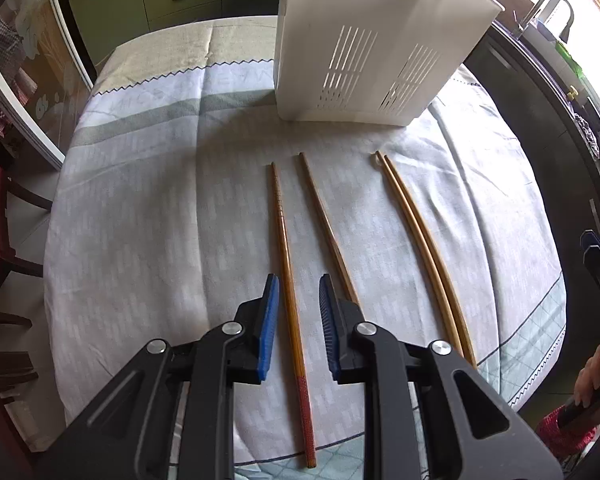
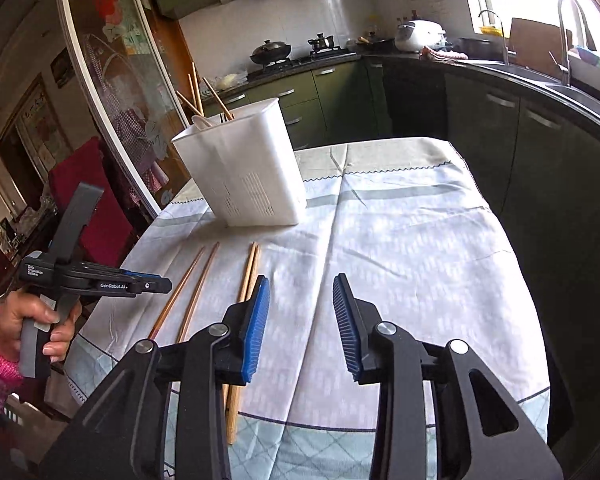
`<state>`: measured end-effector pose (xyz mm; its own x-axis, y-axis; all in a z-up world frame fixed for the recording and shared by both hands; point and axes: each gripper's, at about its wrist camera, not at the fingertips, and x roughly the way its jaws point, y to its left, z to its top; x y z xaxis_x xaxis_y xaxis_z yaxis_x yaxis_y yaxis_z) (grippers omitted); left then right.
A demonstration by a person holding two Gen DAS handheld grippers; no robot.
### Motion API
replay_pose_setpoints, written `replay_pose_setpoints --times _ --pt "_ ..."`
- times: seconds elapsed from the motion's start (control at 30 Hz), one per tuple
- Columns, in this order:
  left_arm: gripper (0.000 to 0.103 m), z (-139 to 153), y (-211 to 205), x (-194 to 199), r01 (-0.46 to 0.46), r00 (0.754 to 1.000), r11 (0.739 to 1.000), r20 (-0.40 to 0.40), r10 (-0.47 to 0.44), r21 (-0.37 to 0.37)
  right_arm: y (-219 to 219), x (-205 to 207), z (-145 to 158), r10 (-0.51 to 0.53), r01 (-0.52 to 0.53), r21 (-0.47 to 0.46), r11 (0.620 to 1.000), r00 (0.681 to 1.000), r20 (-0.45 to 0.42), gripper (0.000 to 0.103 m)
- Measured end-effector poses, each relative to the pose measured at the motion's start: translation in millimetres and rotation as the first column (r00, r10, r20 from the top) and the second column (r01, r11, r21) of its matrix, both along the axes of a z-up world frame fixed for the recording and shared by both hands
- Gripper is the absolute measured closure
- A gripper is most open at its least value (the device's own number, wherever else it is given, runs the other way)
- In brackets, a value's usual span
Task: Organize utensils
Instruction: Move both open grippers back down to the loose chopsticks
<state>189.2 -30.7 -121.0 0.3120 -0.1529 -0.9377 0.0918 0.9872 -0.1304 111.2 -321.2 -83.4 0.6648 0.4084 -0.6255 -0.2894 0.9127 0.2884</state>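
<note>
The left hand-held gripper (image 1: 299, 304) hung over the table (image 1: 148, 200) with its blue pads slightly apart, a red-tipped chopstick (image 1: 288, 264) lying on the cloth between them, untouched. A second chopstick (image 1: 324, 220) lay just right of it, and a paler pair (image 1: 420, 240) nearer the table's right edge. The right hand-held gripper (image 2: 301, 308) stood apart and empty, the pale pair (image 2: 249, 276) beside its left pad. The white utensil holder (image 1: 364, 40) stood towards the table's far edge.
</note>
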Motion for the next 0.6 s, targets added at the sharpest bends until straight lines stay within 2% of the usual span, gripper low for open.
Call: replay_pose_setpoints --times 0.17,0.4,0.53,0.6 --pt "0.083 -12 -2 10 -0.025 1.000 0.999 -0.003 0.025 0.026 -8 -3 -2 -0.004 0.004 0.001 1.000 1.000 -0.005 0.069" --pt "0.084 -17 -6 13 -0.016 1.000 0.999 -0.001 0.016 0.049 6 13 -3 0.009 -0.010 -0.022 1.000 0.999 -0.035 0.069" --pt "0.095 -18 -10 13 -0.009 1.000 0.997 0.018 0.008 0.082 31 31 -16 0.072 -0.078 -0.058 0.995 0.993 -0.095 0.069" --pt "0.095 -19 -7 10 -0.011 1.000 0.997 0.018 0.010 0.076 50 44 -26 0.117 -0.130 -0.087 0.988 0.983 -0.141 0.070"
